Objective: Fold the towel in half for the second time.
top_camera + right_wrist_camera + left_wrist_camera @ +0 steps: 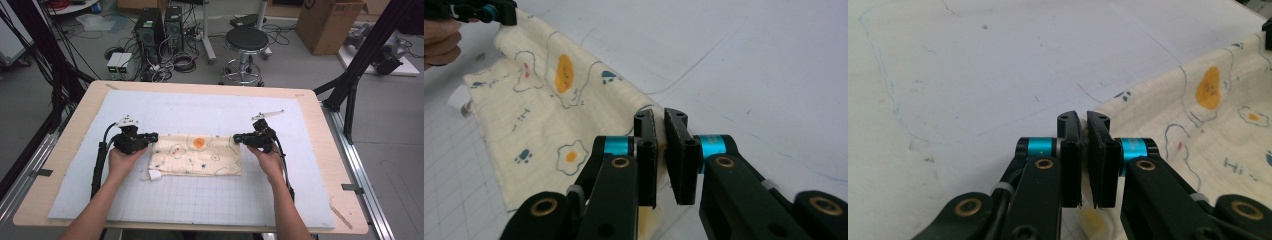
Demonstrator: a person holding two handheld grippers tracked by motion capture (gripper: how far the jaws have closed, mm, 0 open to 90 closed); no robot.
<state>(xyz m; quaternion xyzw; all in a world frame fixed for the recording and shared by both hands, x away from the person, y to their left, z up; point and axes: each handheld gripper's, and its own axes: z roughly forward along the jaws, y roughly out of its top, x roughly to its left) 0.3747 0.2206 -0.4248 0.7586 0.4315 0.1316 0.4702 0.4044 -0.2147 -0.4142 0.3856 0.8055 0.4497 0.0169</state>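
Observation:
A cream cloth (197, 155) printed with eggs and paw marks lies folded flat on the white grid mat (200, 200). A white tag (154, 175) sticks out at its near left corner. My left gripper (152, 136) is at the cloth's far left corner. In the left gripper view the gripper (1083, 119) has its jaws pressed together on the edge of the cloth (1198, 130). My right gripper (237, 137) is at the far right corner. In the right gripper view the gripper (660, 117) pinches the edge of the cloth (549, 115), and the left gripper (499, 12) holds the other corner slightly raised.
The mat covers most of a wooden table (325, 165). On the floor behind the table stand a black stool (246, 40), computer towers (150, 25) with tangled cables, and a cardboard box (327, 22). Black frame posts (360, 60) rise at both sides.

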